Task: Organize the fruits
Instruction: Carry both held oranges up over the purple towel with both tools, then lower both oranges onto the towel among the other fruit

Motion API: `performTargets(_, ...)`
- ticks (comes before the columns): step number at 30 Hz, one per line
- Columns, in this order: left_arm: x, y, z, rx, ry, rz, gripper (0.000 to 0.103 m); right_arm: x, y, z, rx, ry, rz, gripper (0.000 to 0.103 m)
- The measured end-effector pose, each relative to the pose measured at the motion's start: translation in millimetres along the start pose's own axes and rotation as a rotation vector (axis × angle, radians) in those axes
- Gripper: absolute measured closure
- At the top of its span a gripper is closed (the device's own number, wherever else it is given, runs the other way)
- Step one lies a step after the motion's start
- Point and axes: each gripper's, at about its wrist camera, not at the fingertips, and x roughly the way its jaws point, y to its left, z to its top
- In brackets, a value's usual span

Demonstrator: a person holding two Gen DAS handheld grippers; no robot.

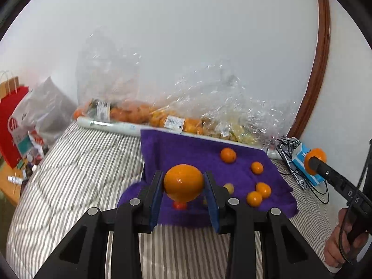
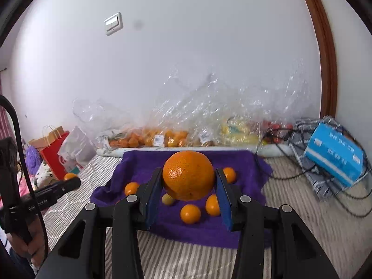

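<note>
Nearest to us, each gripper carries fruit. Our left gripper (image 1: 183, 183) has its fingers (image 1: 155, 197) closed on an orange (image 1: 183, 182), pinched at its sides and lifted clear of the cloth. Our right gripper (image 2: 188, 181) grips a larger orange (image 2: 188, 175) the same way, blue pads pressed to both flanks, the fruit sitting high between the tips.

Just below and beyond the fingers lies the purple towel (image 2: 144, 162), spread on the striped bed (image 2: 302, 209). On it, under the right gripper's tips, we see loose small fruit: a tangerine (image 2: 190, 213) directly beneath, another (image 2: 212, 205) beside the right finger, one (image 2: 131, 188) left of the left finger, one (image 2: 230, 174) past the right finger, and a yellowish fruit (image 2: 167, 199) close under the big orange. The left view also shows something small and red (image 1: 179, 205) below its held orange; we cannot tell what it is.

Farther out, along the wall, clear plastic bags (image 1: 144, 114) hold more oranges and some yellow fruit, and a blue box (image 2: 334, 153) lies off to the right of the fingers among cables.

We judge the task to be in its middle: several pieces are out on the towel but scattered, not grouped by kind or size, two oranges are in the air with no place yet, and much fruit remains bagged. Which grouping is intended we cannot tell.
</note>
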Motion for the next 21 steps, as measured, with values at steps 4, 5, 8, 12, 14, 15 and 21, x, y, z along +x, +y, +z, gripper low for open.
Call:
performTargets(4, 14, -6, 11, 0.001, 0.009, -0.007, 0.070, 5, -2, 12, 0.005, -0.013, 0.011, 0.059)
performTargets(5, 18, -7, 13, -0.002, 0.012, -0.009, 0.070, 8, -2, 15, 0.002, -0.018, 0.013, 0.059)
performTargets(8, 28, -9, 19, -0.004, 0.014, -0.014, 0.070, 13, -2, 22, -0.004, -0.028, 0.013, 0.059)
performTargets(12, 48, -13, 27, -0.011, 0.023, -0.023, 0.070, 19, -2, 30, -0.025, -0.039, 0.013, 0.059)
performTargets(14, 58, -15, 29, -0.014, 0.026, -0.028, 0.070, 24, -4, 31, -0.030, -0.037, 0.002, 0.059)
performTargets(15, 64, -15, 29, -0.012, 0.029, -0.029, 0.070, 27, -6, 30, -0.025, -0.035, 0.004, 0.059)
performTargets(21, 93, 2, 17, -0.052, 0.059, -0.015, 0.070, 58, -26, 15, 0.032, 0.025, 0.003, 0.059)
